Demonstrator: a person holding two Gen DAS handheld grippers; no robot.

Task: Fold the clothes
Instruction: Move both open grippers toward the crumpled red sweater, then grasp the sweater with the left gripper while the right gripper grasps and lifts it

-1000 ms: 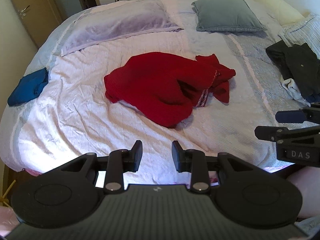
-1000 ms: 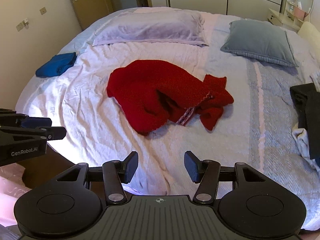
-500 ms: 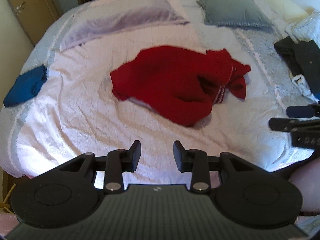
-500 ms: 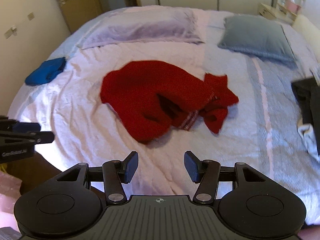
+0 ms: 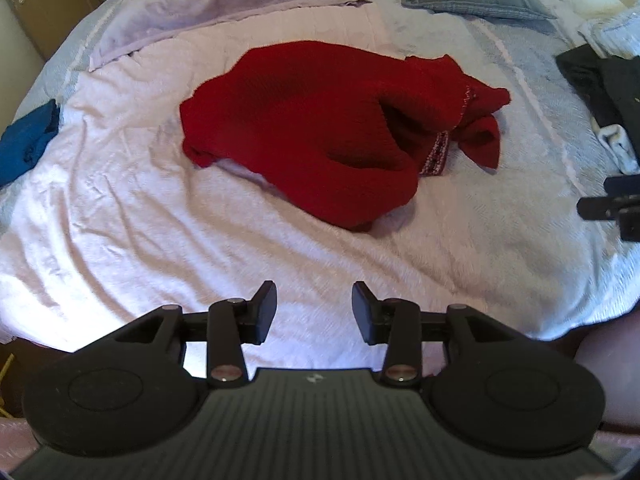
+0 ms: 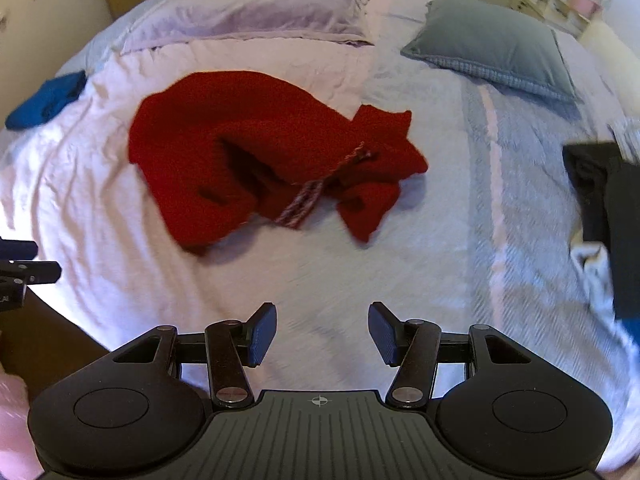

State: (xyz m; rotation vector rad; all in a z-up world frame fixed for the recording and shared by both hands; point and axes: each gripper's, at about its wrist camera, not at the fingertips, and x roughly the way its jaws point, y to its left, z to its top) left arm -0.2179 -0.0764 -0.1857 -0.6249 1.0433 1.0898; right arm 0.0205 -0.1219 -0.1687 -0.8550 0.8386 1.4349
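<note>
Now you have brought both grippers, left gripper (image 5: 314,306) and right gripper (image 6: 322,330), closer over the bed's (image 5: 120,208) near edge, jaws open and empty, toward the crumpled red sweater (image 5: 320,120) mid-bed, still unfolded.

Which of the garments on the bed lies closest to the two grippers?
The crumpled red knitted sweater in the middle of the bed; the blue garment and the dark clothes pile lie at the side edges.

Wide bed (image 6: 320,272), pale quilted cover; lilac pillow (image 6: 248,16), grey cushion (image 6: 492,52); wooden door (image 5: 44,4)
</note>
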